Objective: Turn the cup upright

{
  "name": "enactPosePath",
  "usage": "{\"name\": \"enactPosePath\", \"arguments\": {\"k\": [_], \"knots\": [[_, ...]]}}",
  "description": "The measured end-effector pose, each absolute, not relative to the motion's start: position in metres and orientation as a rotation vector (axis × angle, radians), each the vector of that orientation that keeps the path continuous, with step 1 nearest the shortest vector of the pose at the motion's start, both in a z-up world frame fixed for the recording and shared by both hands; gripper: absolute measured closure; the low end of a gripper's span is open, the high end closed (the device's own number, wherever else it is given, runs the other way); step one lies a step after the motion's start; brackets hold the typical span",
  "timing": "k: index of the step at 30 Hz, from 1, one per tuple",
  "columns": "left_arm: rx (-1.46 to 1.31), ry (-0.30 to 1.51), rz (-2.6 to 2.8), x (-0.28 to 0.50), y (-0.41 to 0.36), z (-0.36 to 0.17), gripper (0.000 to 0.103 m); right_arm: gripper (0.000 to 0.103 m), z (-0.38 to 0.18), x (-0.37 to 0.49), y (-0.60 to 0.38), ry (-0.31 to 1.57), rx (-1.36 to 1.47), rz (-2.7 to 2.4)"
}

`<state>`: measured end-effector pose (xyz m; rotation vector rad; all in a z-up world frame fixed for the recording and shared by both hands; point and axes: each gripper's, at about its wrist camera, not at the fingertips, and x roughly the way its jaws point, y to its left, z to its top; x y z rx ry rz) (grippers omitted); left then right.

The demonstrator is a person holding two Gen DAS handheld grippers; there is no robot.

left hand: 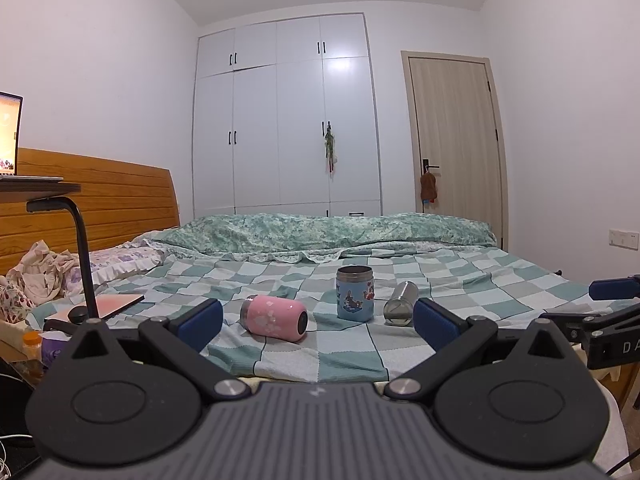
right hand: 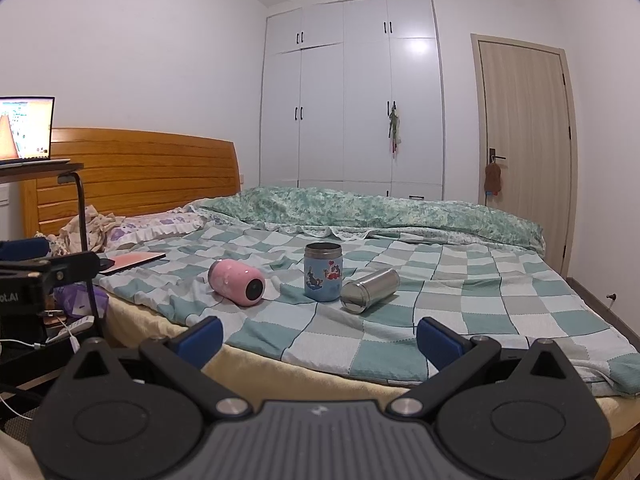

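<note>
A pink cup (left hand: 274, 317) (right hand: 239, 282) lies on its side on the checked bedspread, its dark end towards me. A blue cup with cartoon stickers (left hand: 354, 293) (right hand: 323, 272) stands upright to its right. A steel cup (left hand: 400, 304) (right hand: 370, 290) lies on its side right of the blue one. My left gripper (left hand: 318, 326) is open and empty, short of the cups near the bed's front edge. My right gripper (right hand: 320, 340) is open and empty, further back from the cups; it also shows at the right edge of the left wrist view (left hand: 600, 320).
The bed has a checked spread (right hand: 460, 300), a rolled green quilt (right hand: 380, 208) at the far side and a wooden headboard (right hand: 140, 172) on the left. A laptop (right hand: 26, 130) sits on a side table with a black leg (left hand: 86, 264). A pink tablet (right hand: 134, 260) lies on the bed.
</note>
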<state>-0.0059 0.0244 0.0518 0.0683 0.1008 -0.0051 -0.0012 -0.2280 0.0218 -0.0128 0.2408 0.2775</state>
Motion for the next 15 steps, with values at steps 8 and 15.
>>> {"name": "enactPosePath", "arguments": {"k": [8,15], "knots": [[0.070,0.096,-0.005,-0.0068,0.0237,0.0517,0.000,0.000,0.0222,-0.0008,-0.2285,0.241,-0.012,0.277],[0.070,0.094,-0.005,-0.0064,0.0235,0.0531,0.000,0.000,0.0228,-0.0006,-0.2286,0.244,-0.012,0.277]]}}
